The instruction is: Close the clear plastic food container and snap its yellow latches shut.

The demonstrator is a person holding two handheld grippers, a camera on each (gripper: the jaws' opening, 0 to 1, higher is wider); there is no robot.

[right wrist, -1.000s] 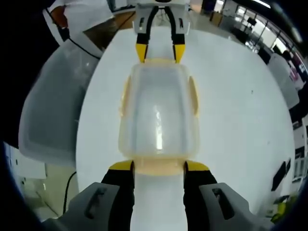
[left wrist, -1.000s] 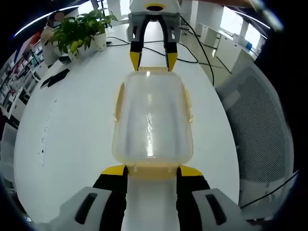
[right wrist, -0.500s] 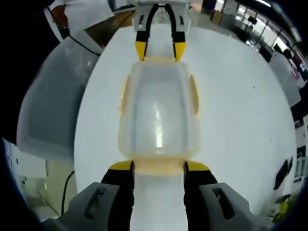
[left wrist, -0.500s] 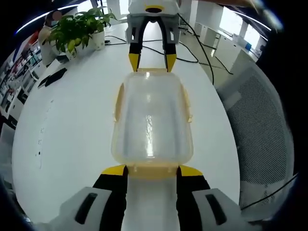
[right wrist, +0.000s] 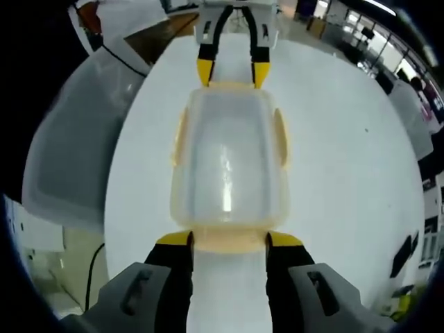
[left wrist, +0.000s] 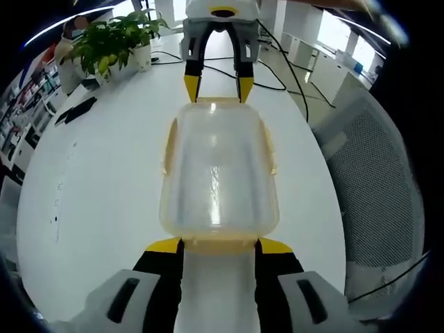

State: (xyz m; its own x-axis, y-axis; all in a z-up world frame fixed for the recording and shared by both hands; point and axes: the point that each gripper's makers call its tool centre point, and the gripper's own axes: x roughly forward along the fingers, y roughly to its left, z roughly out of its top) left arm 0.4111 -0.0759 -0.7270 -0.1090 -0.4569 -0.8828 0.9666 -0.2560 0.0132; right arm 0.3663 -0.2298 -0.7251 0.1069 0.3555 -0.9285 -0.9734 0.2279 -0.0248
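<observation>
Left gripper view: potted plant beyond container; both hand-held grippers spread wide at its ends.

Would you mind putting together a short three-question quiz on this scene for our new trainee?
1. True or false: the clear container stands on a white table with its lid on.
2. Where are the two grippers? A) both at one end of the container; B) the left gripper at one short end and the right gripper at the opposite one; C) both raised well above it.
3. Fill in: beyond the container in the left gripper view, a potted ____ stands on the table.

Key: 1 true; 2 B; 3 plant.
</observation>
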